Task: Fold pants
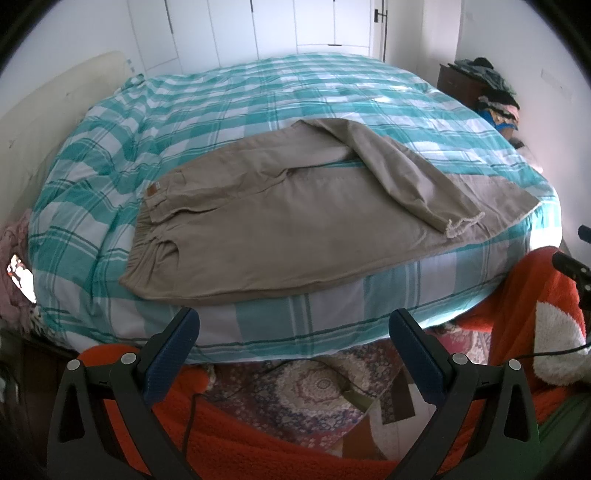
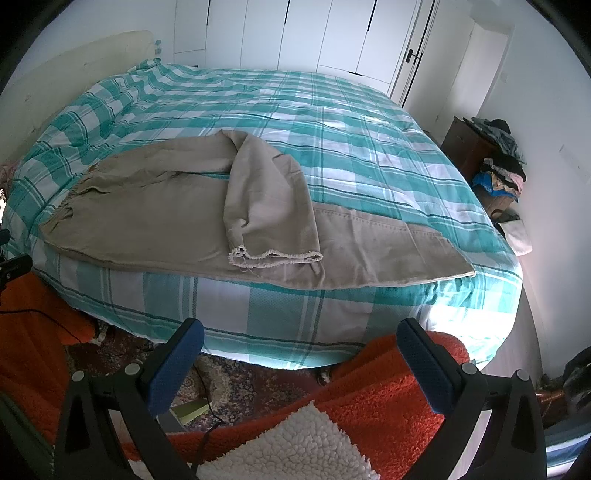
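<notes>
A bed (image 1: 258, 96) under a teal-and-white checked cover fills both views, with white wardrobe doors (image 2: 295, 33) at twelve o'clock behind it and a heap of clothes (image 2: 498, 166) on a dark stand at about three o'clock.

The khaki pants (image 1: 258, 229) lie flat along the near edge of the bed, waistband (image 1: 147, 236) toward nine o'clock and the lower leg's hem toward three o'clock. The far leg is thrown diagonally across the near one, so its frayed cuff (image 2: 273, 256) rests on top rather than matching the other hem.

Both tools hang back off the mattress at six o'clock, above orange fleece and a patterned rug. The left gripper (image 1: 293, 332) is spread wide and empty; the right gripper (image 2: 301, 341) likewise gapes, holding nothing.

The risk, as I judge it, lies in that skewed leg: folding without first aligning it would likely trap a crooked crease. The near leg runs right along the mattress edge, so a careless tug could slide the pants off onto the floor.
</notes>
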Action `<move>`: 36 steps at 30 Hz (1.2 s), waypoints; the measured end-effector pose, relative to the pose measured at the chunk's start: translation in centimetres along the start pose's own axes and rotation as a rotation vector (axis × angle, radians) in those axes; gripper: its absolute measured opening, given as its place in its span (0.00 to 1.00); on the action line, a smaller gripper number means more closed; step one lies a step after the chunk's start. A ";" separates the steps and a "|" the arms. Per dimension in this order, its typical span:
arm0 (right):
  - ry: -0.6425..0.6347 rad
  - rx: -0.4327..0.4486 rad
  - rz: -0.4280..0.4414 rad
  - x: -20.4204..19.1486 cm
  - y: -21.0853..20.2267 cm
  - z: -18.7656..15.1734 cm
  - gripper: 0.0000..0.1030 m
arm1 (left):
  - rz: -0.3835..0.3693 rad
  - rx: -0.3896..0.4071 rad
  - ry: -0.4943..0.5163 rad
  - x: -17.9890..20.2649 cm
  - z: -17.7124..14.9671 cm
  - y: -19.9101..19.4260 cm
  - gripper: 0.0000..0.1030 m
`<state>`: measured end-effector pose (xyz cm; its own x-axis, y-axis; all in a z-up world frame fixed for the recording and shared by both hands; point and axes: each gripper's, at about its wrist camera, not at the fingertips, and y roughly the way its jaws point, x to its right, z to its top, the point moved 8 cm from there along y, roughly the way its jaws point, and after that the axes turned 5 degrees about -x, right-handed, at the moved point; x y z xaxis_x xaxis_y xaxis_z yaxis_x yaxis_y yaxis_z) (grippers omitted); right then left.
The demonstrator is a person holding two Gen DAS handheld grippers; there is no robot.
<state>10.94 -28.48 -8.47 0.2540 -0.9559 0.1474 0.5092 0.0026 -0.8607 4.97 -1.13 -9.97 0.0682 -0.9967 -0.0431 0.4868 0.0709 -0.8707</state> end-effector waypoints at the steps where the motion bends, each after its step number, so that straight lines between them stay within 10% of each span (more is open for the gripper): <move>1: 0.000 0.000 -0.001 0.1 0.0 0.0 1.00 | 0.000 0.000 0.000 0.0 0.0 0.0 0.99; 36: -0.061 0.012 0.055 -2.3 -0.1 0.2 1.00 | 0.130 -0.053 0.025 -0.6 -0.2 1.5 0.99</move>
<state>10.41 -26.19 -8.64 0.3312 -0.9345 0.1302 0.5025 0.0579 -0.8626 5.52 -0.47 -11.36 0.1057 -0.9799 -0.1692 0.4284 0.1984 -0.8815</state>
